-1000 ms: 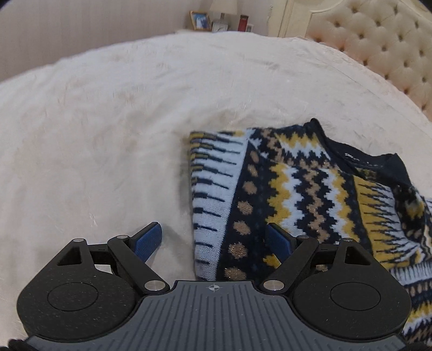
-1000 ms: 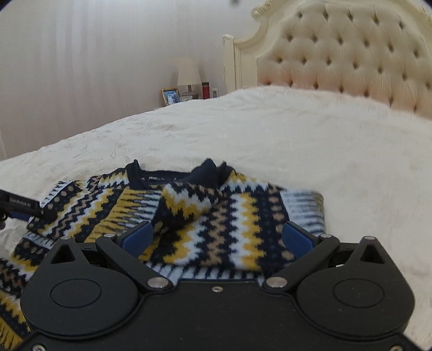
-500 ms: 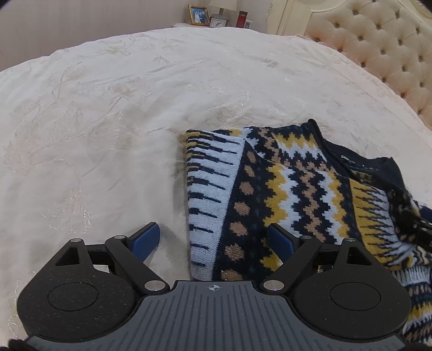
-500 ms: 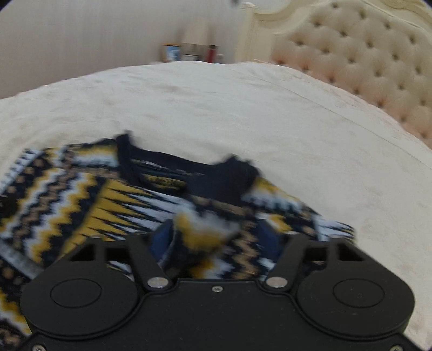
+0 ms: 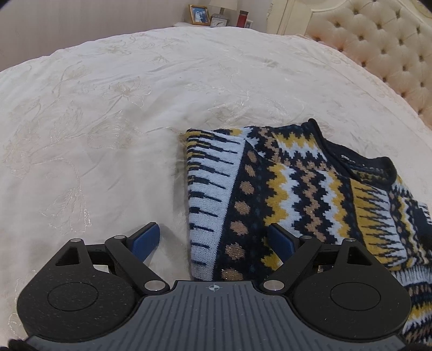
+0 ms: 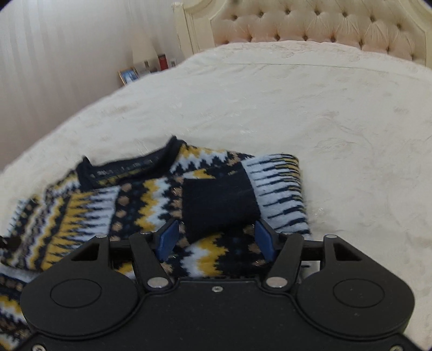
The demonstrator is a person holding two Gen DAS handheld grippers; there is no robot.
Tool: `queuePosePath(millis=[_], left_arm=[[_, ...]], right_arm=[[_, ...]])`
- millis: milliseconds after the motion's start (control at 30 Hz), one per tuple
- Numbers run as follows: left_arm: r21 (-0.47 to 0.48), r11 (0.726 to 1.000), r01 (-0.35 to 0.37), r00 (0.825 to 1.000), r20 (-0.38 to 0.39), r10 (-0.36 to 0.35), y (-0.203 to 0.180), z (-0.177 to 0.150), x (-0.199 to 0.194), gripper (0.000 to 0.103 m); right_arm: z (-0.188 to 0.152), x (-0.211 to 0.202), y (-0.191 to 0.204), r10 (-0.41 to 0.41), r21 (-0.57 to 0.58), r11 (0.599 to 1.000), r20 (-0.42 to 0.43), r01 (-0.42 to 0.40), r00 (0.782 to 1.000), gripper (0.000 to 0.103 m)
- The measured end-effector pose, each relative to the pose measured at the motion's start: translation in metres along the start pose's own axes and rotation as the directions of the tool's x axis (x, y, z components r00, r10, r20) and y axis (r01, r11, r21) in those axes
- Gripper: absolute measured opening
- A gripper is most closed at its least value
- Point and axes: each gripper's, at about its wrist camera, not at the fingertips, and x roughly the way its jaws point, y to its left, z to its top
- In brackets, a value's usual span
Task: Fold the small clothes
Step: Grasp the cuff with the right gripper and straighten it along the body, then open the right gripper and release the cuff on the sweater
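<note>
The right gripper [image 6: 216, 237], fingers spread, straddled the sleeve cuff [image 6: 220, 201] laid across the sweater [image 5: 283, 194], while the left gripper [image 5: 213, 240], wide open and empty, bracketed its edge for folding.

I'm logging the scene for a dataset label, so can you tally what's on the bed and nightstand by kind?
Sweater: 1
Picture frame: 1
Small clock: 1
Red container: 1
Lamp: 1
Total: 5
</note>
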Motion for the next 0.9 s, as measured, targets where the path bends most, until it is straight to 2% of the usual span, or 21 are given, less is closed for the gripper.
queuePosePath(millis=[200,233,300,333,467,533,600,733,767,800,833,867,900], left_arm=[[0.000,1.000,0.000,1.000,0.000,0.000,0.000,0.000,0.000,0.087],[0.001,1.000,0.000,1.000,0.000,0.000,0.000,0.000,0.000,0.087],[0.001,1.000,0.000,1.000,0.000,0.000,0.000,0.000,0.001,0.087],[0.001,1.000,0.000,1.000,0.000,0.000,0.000,0.001,0.000,0.087],[-0.003,1.000,0.011,1.000,0.020,-0.011,-0.001,0.004,-0.004,0.087],[-0.008,1.000,0.015,0.999,0.049,-0.015,-0.001,0.007,-0.010,0.087],[-0.008,1.000,0.005,0.997,0.078,-0.004,-0.001,0.010,-0.014,0.087],[-0.009,0.999,-0.035,0.997,0.062,0.035,0.002,0.009,-0.006,0.087],[-0.018,0.999,-0.036,0.998,0.048,0.036,0.004,0.008,-0.002,0.087],[-0.025,0.999,-0.037,0.999,0.037,0.038,0.006,0.006,0.001,0.087],[-0.024,0.999,-0.040,0.999,0.030,0.040,0.009,0.004,0.002,0.088],[-0.017,0.999,-0.043,0.999,0.026,0.043,0.009,0.003,0.004,0.088],[-0.011,0.999,-0.047,0.999,0.025,0.047,0.009,0.003,0.005,0.090]], right_arm=[[0.014,0.014,-0.007,0.060,0.105,0.993,-0.008,-0.059,0.998,0.063],[0.015,0.016,-0.008,0.068,0.119,0.991,-0.006,-0.067,0.998,0.058],[0.018,0.020,-0.008,0.072,0.144,0.987,-0.006,-0.070,0.997,0.035],[0.019,0.021,-0.006,0.062,0.143,0.988,-0.008,-0.060,0.998,0.011],[0.029,0.006,0.013,0.095,0.038,0.995,0.031,-0.096,0.995,0.011],[0.037,-0.009,0.015,0.078,0.002,0.997,0.089,-0.079,0.993,0.011],[0.044,-0.015,0.006,0.041,0.030,0.999,0.119,-0.045,0.992,0.010],[0.039,0.004,-0.010,-0.037,0.047,0.998,0.041,0.035,0.998,0.012],[0.035,0.010,-0.012,-0.036,0.044,0.998,0.010,0.035,0.999,0.020],[0.031,0.015,-0.014,-0.037,0.047,0.998,-0.018,0.038,0.999,0.021],[0.026,0.019,-0.015,-0.044,0.049,0.998,-0.036,0.046,0.998,0.027],[0.020,0.022,-0.016,-0.050,0.043,0.998,-0.044,0.052,0.998,0.043],[0.015,0.022,-0.015,-0.064,0.028,0.997,-0.041,0.066,0.997,0.049]])
